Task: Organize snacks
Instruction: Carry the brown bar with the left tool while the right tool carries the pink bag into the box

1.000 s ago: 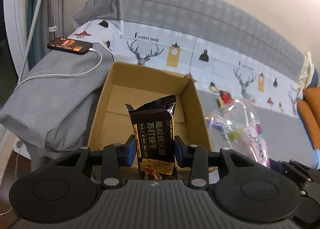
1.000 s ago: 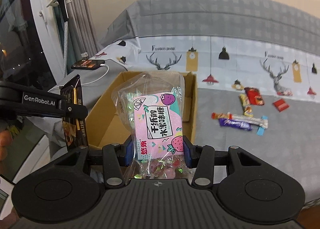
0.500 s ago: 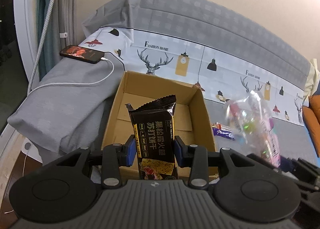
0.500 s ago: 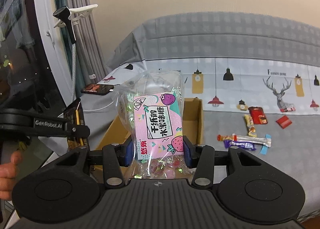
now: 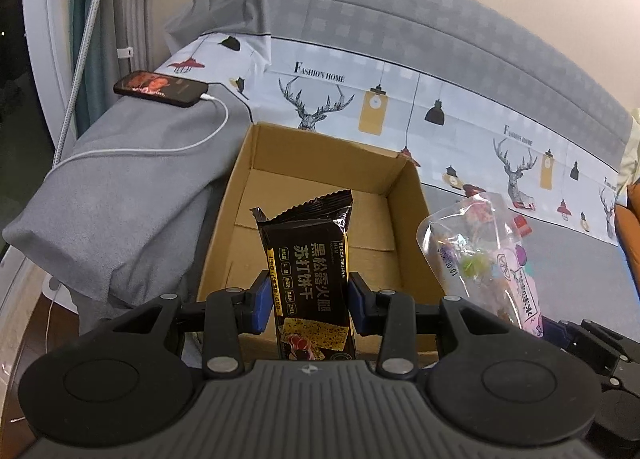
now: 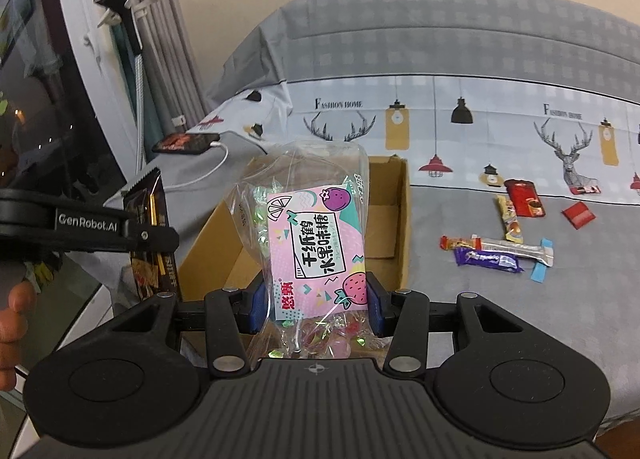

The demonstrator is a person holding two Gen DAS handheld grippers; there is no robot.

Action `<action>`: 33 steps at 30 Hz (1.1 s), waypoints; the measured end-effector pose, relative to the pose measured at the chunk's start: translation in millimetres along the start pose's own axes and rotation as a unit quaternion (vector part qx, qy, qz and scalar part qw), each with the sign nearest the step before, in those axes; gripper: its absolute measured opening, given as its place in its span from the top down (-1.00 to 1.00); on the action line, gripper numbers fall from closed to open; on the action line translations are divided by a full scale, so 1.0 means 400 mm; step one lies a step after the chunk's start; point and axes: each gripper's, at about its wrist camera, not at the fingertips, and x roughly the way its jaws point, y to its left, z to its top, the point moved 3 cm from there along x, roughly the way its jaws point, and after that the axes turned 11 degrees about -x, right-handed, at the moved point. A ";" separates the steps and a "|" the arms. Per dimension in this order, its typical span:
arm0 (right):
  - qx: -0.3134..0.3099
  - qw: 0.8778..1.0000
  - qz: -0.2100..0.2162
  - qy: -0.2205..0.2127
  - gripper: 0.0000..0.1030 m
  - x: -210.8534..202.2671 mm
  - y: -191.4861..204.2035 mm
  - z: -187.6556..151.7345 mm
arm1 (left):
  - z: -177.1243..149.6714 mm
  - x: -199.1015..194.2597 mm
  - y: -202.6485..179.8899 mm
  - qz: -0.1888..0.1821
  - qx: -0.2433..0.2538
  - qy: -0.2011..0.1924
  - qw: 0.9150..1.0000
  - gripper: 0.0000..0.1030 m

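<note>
My left gripper is shut on a black cracker packet, held upright just before the near wall of an open cardboard box. The box looks empty inside. My right gripper is shut on a clear candy bag with a pink label, upright in front of the same box. The candy bag also shows at the right of the left wrist view. The left gripper with the cracker packet shows at the left of the right wrist view.
Several loose snack bars and packets lie on the grey bed right of the box. A phone on a white charging cable lies on a grey pillow left of the box. A window and curtain stand at far left.
Both grippers have drawn back and up from the box, still holding their snacks. The candy bag has shifted in the left view, right of the box.
</note>
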 end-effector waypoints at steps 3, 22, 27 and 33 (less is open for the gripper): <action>-0.005 1.000 -0.001 0.007 0.03 0.024 0.006 0.004 | 0.005 0.027 0.007 0.006 -0.002 0.008 1.000 0.17; 0.005 0.998 0.004 0.063 0.03 0.271 -0.024 0.034 | 0.059 0.262 -0.019 0.037 0.017 0.056 0.998 0.17; 0.006 0.996 -0.001 0.086 0.02 0.336 -0.048 0.024 | 0.065 0.347 -0.031 0.042 0.024 0.077 0.996 0.17; -0.003 0.994 0.000 0.106 0.01 0.404 -0.055 0.015 | 0.061 0.446 -0.034 0.056 0.030 0.100 0.993 0.17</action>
